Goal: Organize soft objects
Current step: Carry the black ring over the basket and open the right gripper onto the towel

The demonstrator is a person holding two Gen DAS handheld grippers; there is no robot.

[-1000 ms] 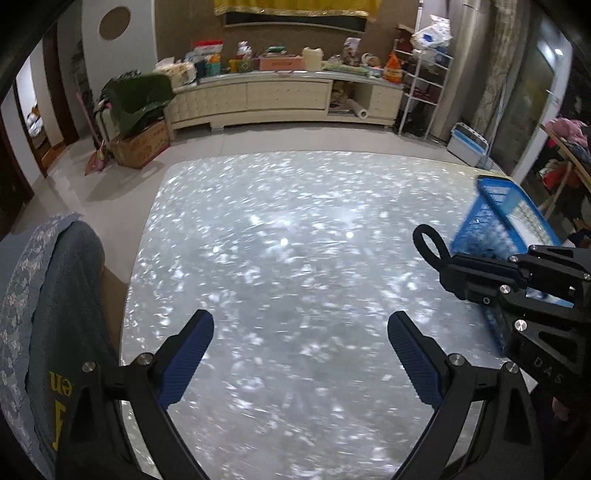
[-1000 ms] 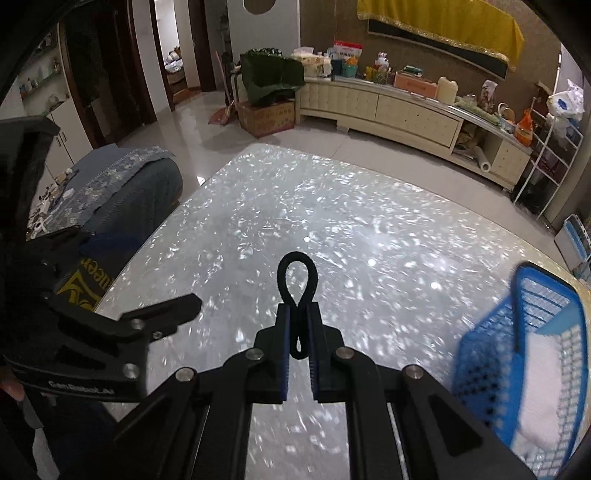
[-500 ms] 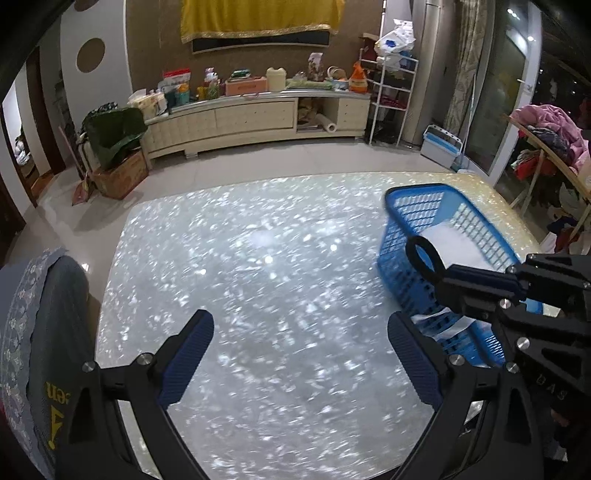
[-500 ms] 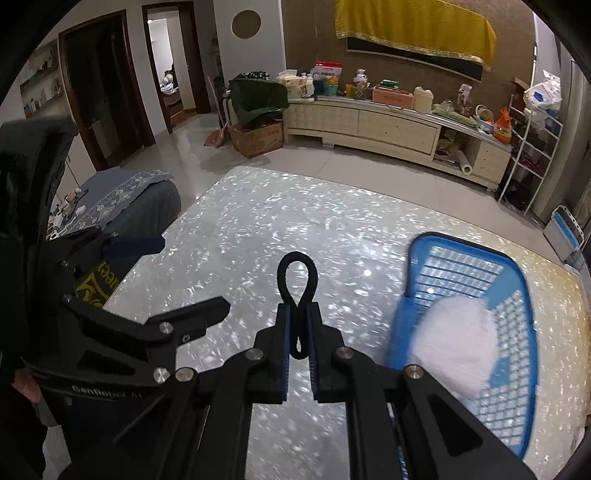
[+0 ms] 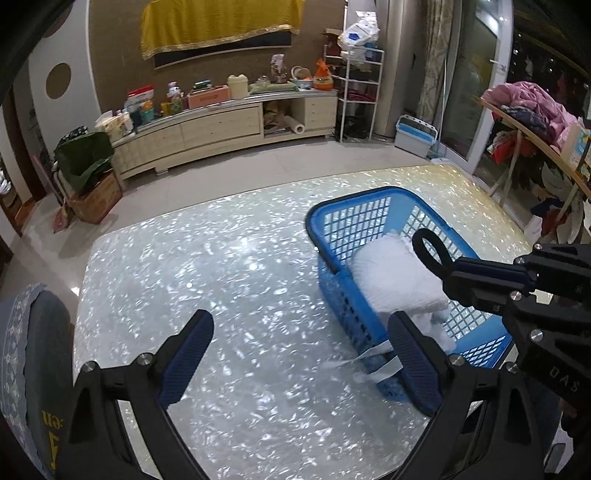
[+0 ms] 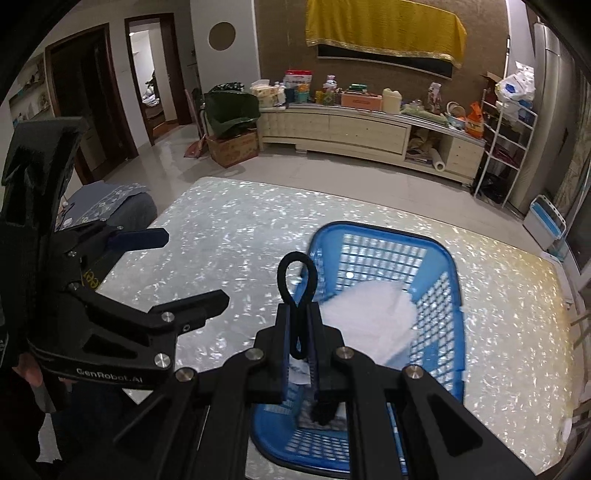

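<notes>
Now nearer one blue basket [image 5: 369, 218] at picture right. Right gripper [image 6: 300, 325] pinching one black loop [image 6: 297, 275]; left gripper [image 5: 299, 354] spread wide, holding nothing.

A long cream sideboard [image 5: 221, 125], its top crowded with boxes and jars, runs along the far brown wall under a yellow cloth [image 5: 218, 24]. Pale glossy floor tiles [image 5: 258, 166] lie before it. A white wire shelf [image 5: 360, 96] stands right; dark doorways [image 6: 147, 74] open far left.
</notes>
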